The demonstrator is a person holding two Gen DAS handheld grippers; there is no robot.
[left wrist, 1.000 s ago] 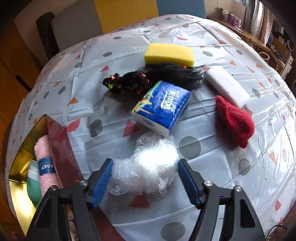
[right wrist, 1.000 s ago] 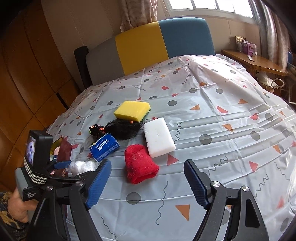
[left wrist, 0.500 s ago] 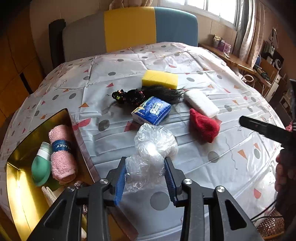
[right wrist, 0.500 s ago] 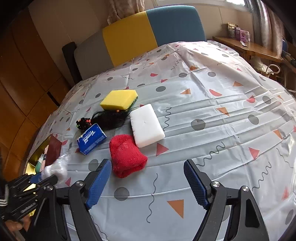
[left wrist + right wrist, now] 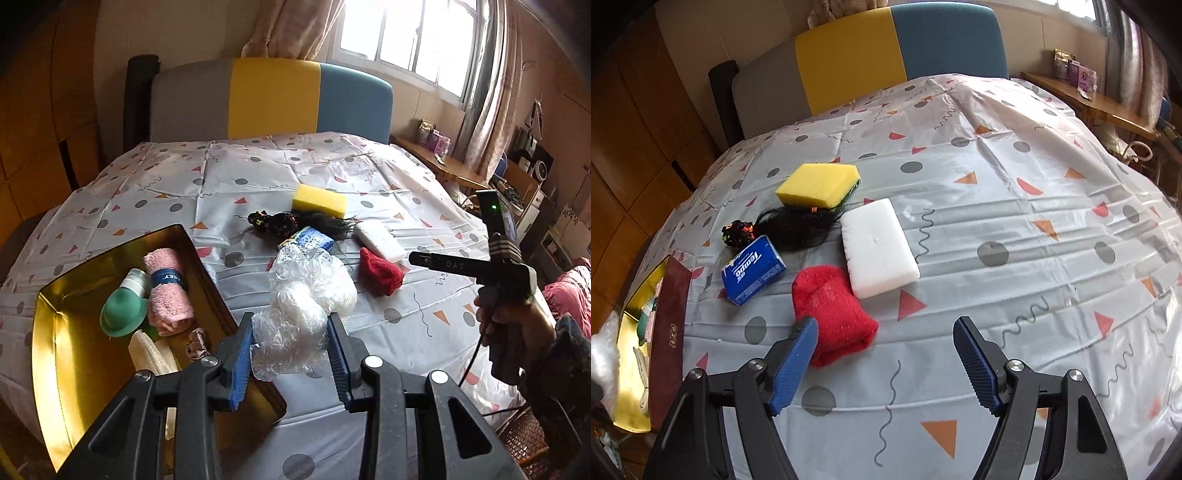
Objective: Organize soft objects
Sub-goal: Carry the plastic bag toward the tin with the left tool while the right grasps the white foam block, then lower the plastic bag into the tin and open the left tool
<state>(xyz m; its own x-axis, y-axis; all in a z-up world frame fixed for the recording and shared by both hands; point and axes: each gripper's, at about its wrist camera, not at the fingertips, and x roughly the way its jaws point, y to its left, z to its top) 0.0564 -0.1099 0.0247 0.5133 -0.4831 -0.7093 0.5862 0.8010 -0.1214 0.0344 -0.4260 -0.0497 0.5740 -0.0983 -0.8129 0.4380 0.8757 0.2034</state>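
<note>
Two tools are in play over a counter [image 5: 1034, 192] covered with a white plastic cloth printed with grey dots and orange triangles. The left tool [image 5: 291, 354] has its blue pads pressed together on a crumpled clear plastic bag with something white inside [image 5: 303, 295], which it holds up off the cloth, just beside the open gold-lined tin box [image 5: 62, 332] at the counter's left edge. Inside that box lie a rolled pink towel with a blue band [image 5: 166, 288], a green squeeze bottle with a white cap [image 5: 122, 310] and a cream cloth [image 5: 151, 354] (the small clear item next to it is too blurred to name). The right tool [image 5: 886, 358] stands apart with nothing between its pads, its jaws having just been closing a little, and its left pad sits just in front of a red fuzzy knitted piece [image 5: 831, 306]. Beyond that lie a white foam block [image 5: 879, 247], a blue Tempo tissue pack [image 5: 753, 269], a black hairpiece with a small coloured tie [image 5: 798, 229] and a yellow sponge [image 5: 820, 184]. From the left view, a hand [image 5: 509, 328] grips the right tool's handle.
</note>
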